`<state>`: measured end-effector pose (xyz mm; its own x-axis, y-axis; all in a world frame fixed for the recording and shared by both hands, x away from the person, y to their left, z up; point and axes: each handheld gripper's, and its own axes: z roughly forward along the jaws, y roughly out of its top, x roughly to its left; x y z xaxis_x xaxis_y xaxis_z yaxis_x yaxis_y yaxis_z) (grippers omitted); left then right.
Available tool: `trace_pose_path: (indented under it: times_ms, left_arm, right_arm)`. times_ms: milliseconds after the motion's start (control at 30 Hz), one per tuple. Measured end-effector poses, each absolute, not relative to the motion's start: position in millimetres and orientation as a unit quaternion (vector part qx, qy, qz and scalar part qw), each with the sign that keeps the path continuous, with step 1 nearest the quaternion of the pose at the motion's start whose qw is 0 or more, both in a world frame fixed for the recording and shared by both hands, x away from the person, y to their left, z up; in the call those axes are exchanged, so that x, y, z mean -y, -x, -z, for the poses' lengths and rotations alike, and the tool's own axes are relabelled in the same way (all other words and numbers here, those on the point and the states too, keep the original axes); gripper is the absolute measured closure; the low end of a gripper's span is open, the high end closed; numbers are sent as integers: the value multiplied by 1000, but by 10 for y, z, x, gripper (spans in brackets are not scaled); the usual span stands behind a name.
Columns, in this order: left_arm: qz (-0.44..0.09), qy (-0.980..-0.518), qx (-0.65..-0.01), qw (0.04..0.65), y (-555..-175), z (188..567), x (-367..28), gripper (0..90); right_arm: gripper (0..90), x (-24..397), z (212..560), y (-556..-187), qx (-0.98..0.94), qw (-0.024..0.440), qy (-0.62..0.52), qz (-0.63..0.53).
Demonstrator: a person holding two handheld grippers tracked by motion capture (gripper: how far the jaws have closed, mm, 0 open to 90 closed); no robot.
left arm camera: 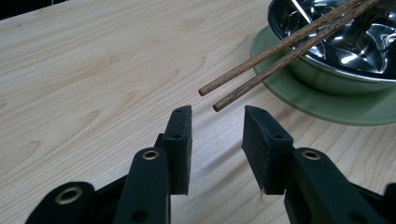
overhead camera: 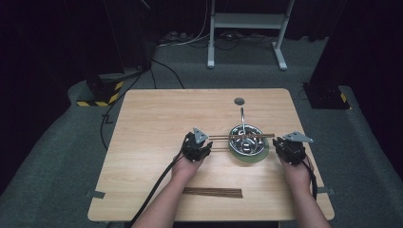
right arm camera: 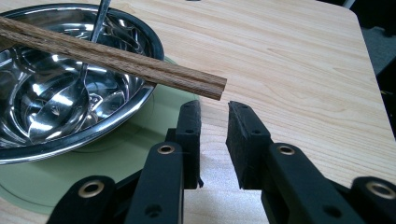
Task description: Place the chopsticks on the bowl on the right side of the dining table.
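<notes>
high view: steel bowl point(overhead camera: 248, 141) sits on a green plate point(overhead camera: 247, 158) on the desk point(overhead camera: 157, 118), right of centre. pair of chopsticks point(overhead camera: 242, 136) lies across the bowl rim, ends sticking out both sides. spoon point(overhead camera: 243, 128) stands in the bowl, handle leaning over the far rim. left claw point(overhead camera: 209, 144) just left of the bowl by the chopsticks' left ends; right claw point(overhead camera: 275, 143) just right of the bowl by the right ends. another bundle of sticks point(overhead camera: 213, 192) lies nearer the person than the bowl, well apart from it.

left gripper view: left claw point(left arm camera: 217, 122) released, pads apart w/ nothing between. chopstick point(left arm camera: 275, 49) tips hang in the air just beyond the pads, not touching. bowl point(left arm camera: 327, 70) & plate point(left arm camera: 327, 107) up right.

right gripper view: right claw point(right arm camera: 214, 116) released, narrow gap, nothing gripped. chopsticks' point(right arm camera: 121, 60) butt end pokes out over the bowl point(right arm camera: 70, 140) rim, just above and beyond the pads; can't tell if touching. spoon point(right arm camera: 60, 105) in the bowl, plate point(right arm camera: 116, 168) under it.
</notes>
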<state>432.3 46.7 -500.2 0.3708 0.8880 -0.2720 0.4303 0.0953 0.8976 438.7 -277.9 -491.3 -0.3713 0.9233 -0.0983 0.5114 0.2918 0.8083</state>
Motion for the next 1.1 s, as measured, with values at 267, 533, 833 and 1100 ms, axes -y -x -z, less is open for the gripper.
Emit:
trace_pose_path:
  times_ms: [267,533,833,1100]
  left_arm:
    - [-208,-631,-530,527,-4334,5045,-436,753]
    - [-208,-636,-526,525,-4358,5054,-455,789]
    - [-210,-627,-531,530,-4407,5053,-462,808]
    - [-210,-632,-531,523,-4434,5031,-445,819]
  right_arm:
    - [723,2772,4945,-4424,-747,293,-481,-354]
    - [711,2763,4945,-4429,-746,298,-475,-359]
    - [715,2746,4961,-4435,-748,296,-473,-360]
    - [719,2736,4960,-4432,-748,296,-472,-361]
